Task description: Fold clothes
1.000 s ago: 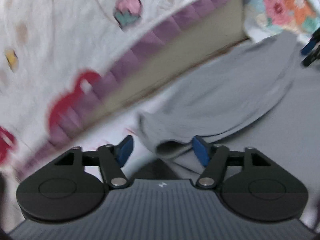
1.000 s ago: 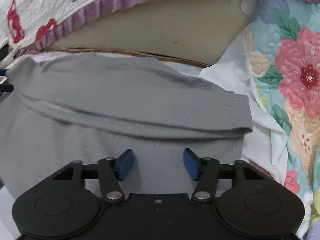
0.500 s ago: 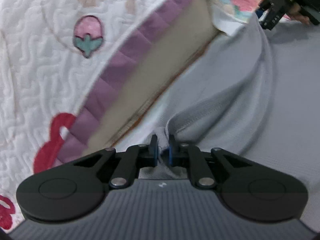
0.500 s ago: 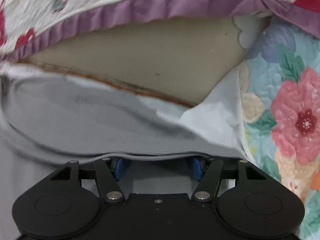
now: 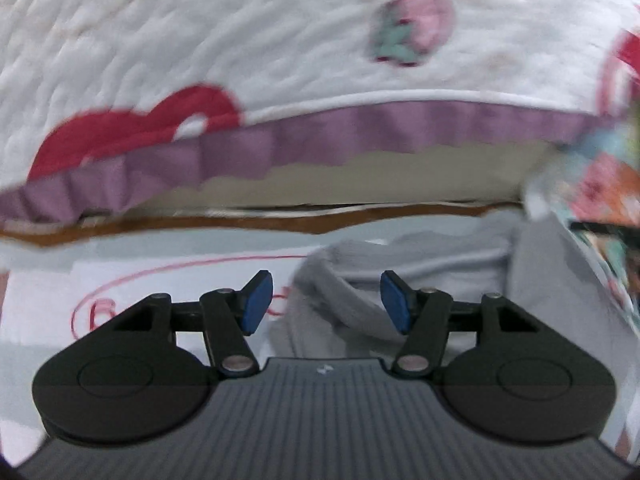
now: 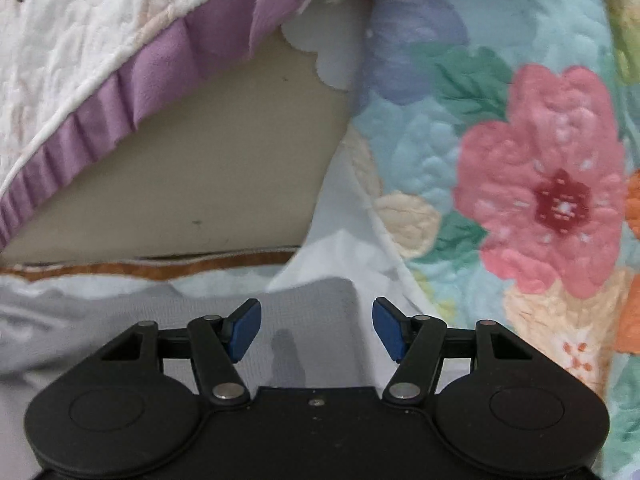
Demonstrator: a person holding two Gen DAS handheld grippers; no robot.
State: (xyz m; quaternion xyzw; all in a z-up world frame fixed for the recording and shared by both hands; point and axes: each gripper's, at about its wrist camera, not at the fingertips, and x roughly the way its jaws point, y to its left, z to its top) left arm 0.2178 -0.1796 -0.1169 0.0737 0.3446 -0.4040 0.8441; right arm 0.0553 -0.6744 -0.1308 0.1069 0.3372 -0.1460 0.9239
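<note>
1. Lying on a white printed sheet: one grey knit garment, ribbed weave, soft and limp, bunched into a rolled fold between the left tongs.
2. Left tongs: blue pads apart, holding nothing.
3. Right tongs: pads apart, empty, above a flat grey corner.
4. Surroundings: quilted white cover with purple ruffle; floral quilt, puffy and stitched.
5. Risk, as judged: slack knit may slump or unroll once released; a shallow pinch could catch only one layer, skewing the fold.
</note>
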